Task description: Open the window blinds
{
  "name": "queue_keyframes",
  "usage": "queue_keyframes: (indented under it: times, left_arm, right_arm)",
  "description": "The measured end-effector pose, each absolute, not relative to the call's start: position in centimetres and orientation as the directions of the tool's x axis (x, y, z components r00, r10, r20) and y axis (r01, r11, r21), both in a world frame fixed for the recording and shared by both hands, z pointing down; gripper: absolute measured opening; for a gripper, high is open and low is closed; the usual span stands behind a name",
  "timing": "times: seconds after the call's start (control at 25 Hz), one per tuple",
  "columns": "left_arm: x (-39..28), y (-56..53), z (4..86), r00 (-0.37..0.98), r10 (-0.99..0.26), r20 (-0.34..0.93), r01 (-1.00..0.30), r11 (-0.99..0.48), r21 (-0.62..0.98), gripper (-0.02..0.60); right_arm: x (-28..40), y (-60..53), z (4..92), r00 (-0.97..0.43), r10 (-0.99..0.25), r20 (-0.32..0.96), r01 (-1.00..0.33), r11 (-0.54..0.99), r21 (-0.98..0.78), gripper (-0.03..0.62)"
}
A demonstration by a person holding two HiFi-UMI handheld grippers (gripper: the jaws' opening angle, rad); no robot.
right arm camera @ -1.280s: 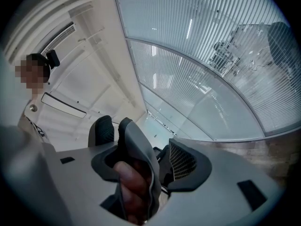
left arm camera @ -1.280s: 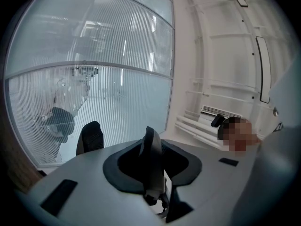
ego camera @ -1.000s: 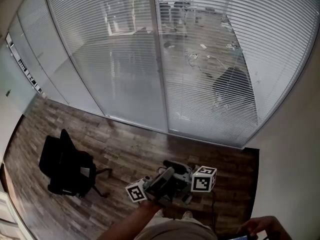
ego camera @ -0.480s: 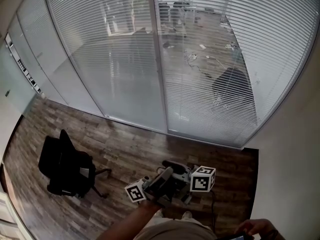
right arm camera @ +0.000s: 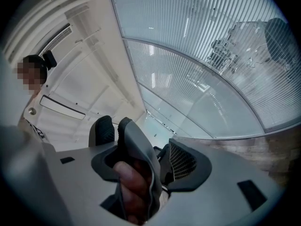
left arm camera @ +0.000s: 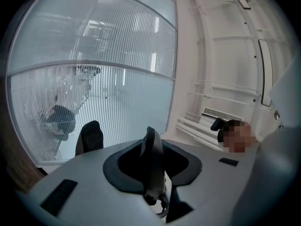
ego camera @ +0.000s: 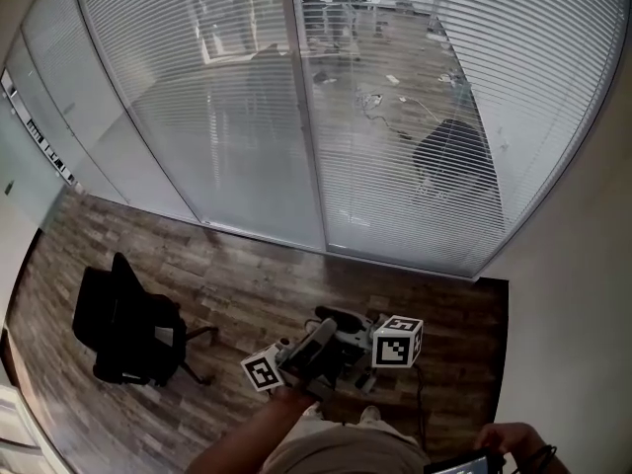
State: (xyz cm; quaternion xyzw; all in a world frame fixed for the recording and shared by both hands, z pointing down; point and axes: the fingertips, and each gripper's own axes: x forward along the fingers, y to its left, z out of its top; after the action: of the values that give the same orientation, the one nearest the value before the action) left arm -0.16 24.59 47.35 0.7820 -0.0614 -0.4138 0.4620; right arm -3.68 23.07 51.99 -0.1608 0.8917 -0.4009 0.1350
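**A:** What's nearest the camera?

**B:** A forearm (ego camera: 247,434) comes up from the bottom edge of the head view to both tools. They sit side by side, low over the wooden floor (ego camera: 237,284). At the bottom right, a hand (ego camera: 512,440) holds a dark flat thing (ego camera: 462,465) I can't identify.

**A:** And the left hand-held gripper (left arm camera: 91,136)?

**B:** Its own view shows one dark tip above the grey body, so the jaws are together with nothing between them. The left marker cube (ego camera: 262,371) belongs to it.

**A:** The right hand-held gripper (right arm camera: 101,131)?

**B:** Much the same: the jaws are closed and hold nothing. A finger (right arm camera: 129,182) lies against the grey lever (right arm camera: 141,161). The right marker cube (ego camera: 397,342) sits just beside the other tool.

**A:** Anything else on the floor?

**B:** A black office chair (ego camera: 123,329) stands toward the floor's left edge, well apart from the grippers.

**A:** Where are the window blinds?

**B:** The window blinds (ego camera: 415,97) hang along the floor's far edge, across a glass wall. They're lowered right down to the floor and are well apart from both grippers. A frame post (ego camera: 304,117) splits them. Left of the post the slats look hazy and little shows through. Right of it the slats let the room behind show, with a dark chair (ego camera: 452,161) and desks (ego camera: 341,13).
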Motion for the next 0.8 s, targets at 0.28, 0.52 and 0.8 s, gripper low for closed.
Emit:
queue_keyframes:
  times: [0.28, 0.52, 0.8]
  left_arm:
    - [0.29, 24.81, 47.61, 0.649, -0.482, -0.589, 0.294, -0.555, 0.778, 0.107]
    - [0.36, 25.02, 47.55, 0.644, -0.48, -0.596, 0.296, -0.562, 0.772, 0.107]
    - [0.17, 25.26, 47.31, 0.634, -0.482, -0.604, 0.297, -0.57, 0.766, 0.107]
  right_arm:
    - [-3.28, 23.36, 52.28, -0.912, -0.395, -0.109, -0.176, 0.618, -0.766, 0.229]
    - [-3.16, 23.53, 52.33, -0.914, -0.391, -0.106, -0.177, 0.621, -0.764, 0.229]
    - [-3.36, 23.78, 52.02, -0.919, -0.38, -0.104, -0.174, 0.628, -0.758, 0.229]
